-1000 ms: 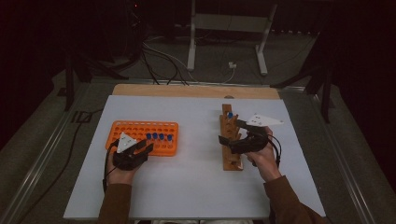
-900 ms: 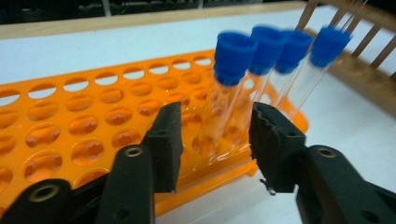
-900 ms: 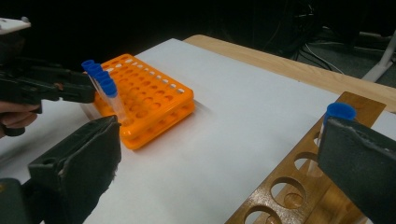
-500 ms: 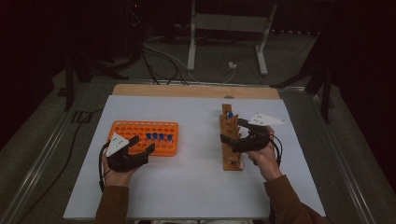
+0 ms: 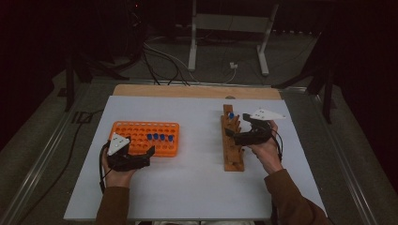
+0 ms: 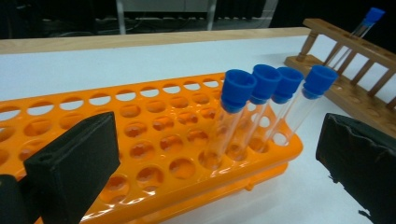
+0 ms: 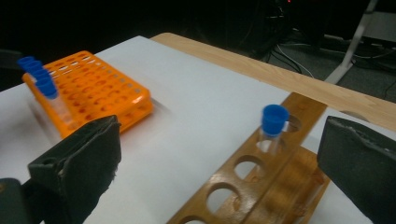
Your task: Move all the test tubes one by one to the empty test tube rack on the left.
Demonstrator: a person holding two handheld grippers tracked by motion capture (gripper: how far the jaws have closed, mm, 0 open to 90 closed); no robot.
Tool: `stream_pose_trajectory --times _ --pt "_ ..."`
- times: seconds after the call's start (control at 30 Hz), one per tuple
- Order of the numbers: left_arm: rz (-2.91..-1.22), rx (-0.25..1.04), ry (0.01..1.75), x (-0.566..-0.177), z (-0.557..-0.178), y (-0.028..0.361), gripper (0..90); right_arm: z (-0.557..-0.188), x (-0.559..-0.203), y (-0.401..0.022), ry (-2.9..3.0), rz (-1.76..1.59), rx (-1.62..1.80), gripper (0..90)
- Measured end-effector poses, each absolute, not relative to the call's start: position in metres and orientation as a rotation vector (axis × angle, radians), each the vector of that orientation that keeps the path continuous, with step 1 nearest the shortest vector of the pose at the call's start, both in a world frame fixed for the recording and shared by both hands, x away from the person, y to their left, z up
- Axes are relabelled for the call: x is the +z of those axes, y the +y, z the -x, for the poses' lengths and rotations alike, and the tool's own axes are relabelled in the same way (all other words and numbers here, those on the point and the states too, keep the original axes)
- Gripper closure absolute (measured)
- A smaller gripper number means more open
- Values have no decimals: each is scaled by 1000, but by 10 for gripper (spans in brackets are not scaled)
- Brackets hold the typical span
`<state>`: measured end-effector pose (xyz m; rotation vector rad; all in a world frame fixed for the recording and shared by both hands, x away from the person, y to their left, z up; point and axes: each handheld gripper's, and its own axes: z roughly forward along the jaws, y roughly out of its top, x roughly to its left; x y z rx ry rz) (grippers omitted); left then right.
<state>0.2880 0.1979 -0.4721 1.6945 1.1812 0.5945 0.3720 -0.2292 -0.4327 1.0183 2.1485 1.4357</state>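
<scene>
A broad white surface [image 5: 197,183], smooth and matte, is lying over a pale wooden board whose far edge is showing as a tan strip.

On the left side an orange plastic rack [image 5: 141,133] is sitting flat, a rectangular tray pierced by rows of round holes, its skin glossy and catching the light. Four clear tubes [image 6: 261,116] with blue ribbed caps are standing side by side in the holes at its right end, leaning slightly, their glass thin and see-through.

On the right a long, narrow wooden rack [image 5: 232,140] is running away from the person, brown and varnished, with a top rail bored by large round holes and thin turned posts joining it to the base. One more blue-capped tube [image 7: 273,126] is standing in a hole near its far end.

The left tool [image 5: 143,157] is resting just beside the near edge of the orange rack; its jaws have just been opening and are now standing wide apart, with nothing pinched between the black padded faces. The right tool [image 5: 234,136] is hovering at the wooden rack, just on the near side of the single tube, its jaws spread wide and gripping nothing.
</scene>
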Motion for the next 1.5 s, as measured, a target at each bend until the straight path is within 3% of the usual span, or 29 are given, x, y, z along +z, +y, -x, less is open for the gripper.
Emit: stream_pose_trajectory --times 0.5,0.83,0.93,1.07,1.23,1.4,1.5 --pt "-1685 591 1173 -472 -288 201 7 -393 -449 -228 2164 -1105 1382 3" --pt "-1687 612 1192 -474 -288 200 6 -402 -456 -223 2182 -1126 1323 96" --pt "-1689 612 1191 -474 -288 199 7 -405 -457 -223 2177 -1133 1321 192" --pt "-1692 612 1192 -475 -288 199 7 -405 -458 -220 2171 -1099 1285 428" --pt "-1694 608 1194 -475 -289 198 7 -408 -462 -219 2144 -1093 1254 622" --pt "-1697 607 1195 -476 -289 198 7 -410 -464 -220 2135 -1083 1236 738" --pt "-1698 608 1195 -476 -289 198 7 -412 -465 -220 2133 -1083 1242 744"
